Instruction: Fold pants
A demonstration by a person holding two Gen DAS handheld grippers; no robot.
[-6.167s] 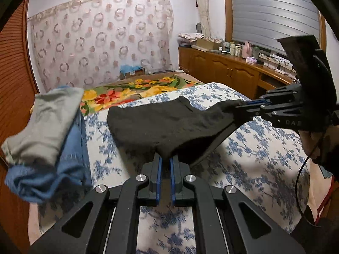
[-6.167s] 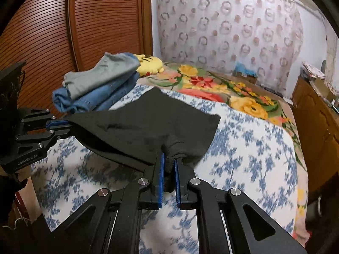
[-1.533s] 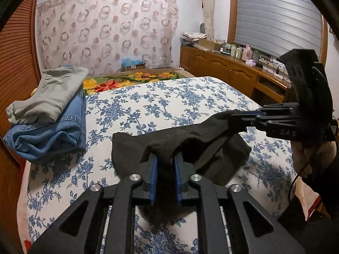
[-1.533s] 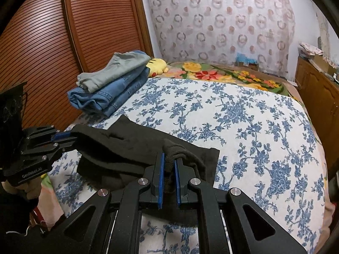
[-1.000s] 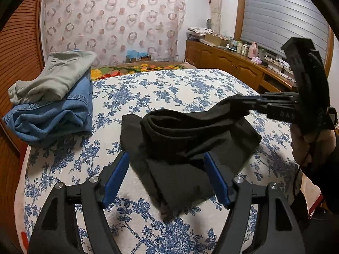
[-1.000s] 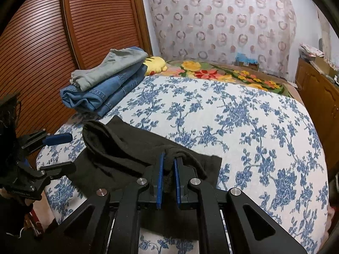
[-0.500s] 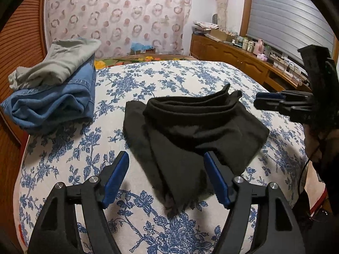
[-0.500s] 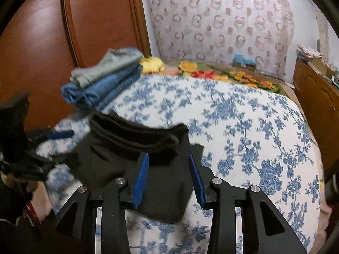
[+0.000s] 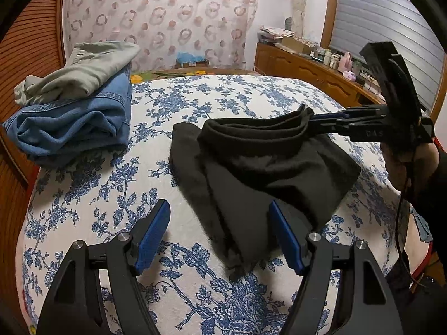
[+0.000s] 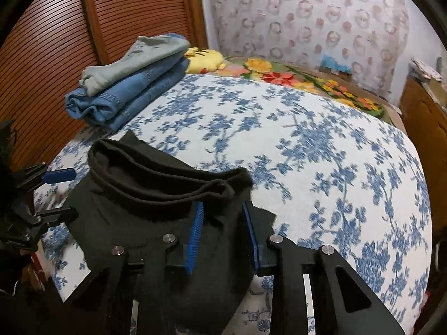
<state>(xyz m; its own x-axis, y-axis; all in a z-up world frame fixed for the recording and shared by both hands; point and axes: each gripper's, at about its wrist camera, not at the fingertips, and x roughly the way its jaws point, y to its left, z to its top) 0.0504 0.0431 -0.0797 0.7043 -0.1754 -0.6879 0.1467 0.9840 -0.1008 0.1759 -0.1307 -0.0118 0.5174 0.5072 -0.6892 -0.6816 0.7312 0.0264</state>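
On a bed spread with a blue-flowered sheet (image 9: 218, 103), a pair of black pants (image 9: 265, 167) lies folded in a loose heap near the foot end, its waistband (image 9: 251, 131) standing up in a rumpled ridge along the far edge. The left gripper (image 9: 220, 234) hovers over the near corner of the cloth with its blue pads (image 9: 152, 236) spread wide, touching nothing. The right gripper (image 10: 223, 231), seen from its own camera, has its jaws partly apart and has just been narrowing them; the end of the waistband lies between the blue pads (image 10: 195, 234), but they do not yet press on it. From the left camera the same gripper reaches in from the right, its tips at the waistband's right end, held by a hand (image 9: 402, 150) in a dark sleeve. To the far left, beside a slatted wooden door (image 10: 50, 50), sits a stack of folded jeans (image 9: 75, 128) topped by grey pants (image 9: 81, 69). A yellow plush toy (image 10: 206, 58) lies just behind the stack.
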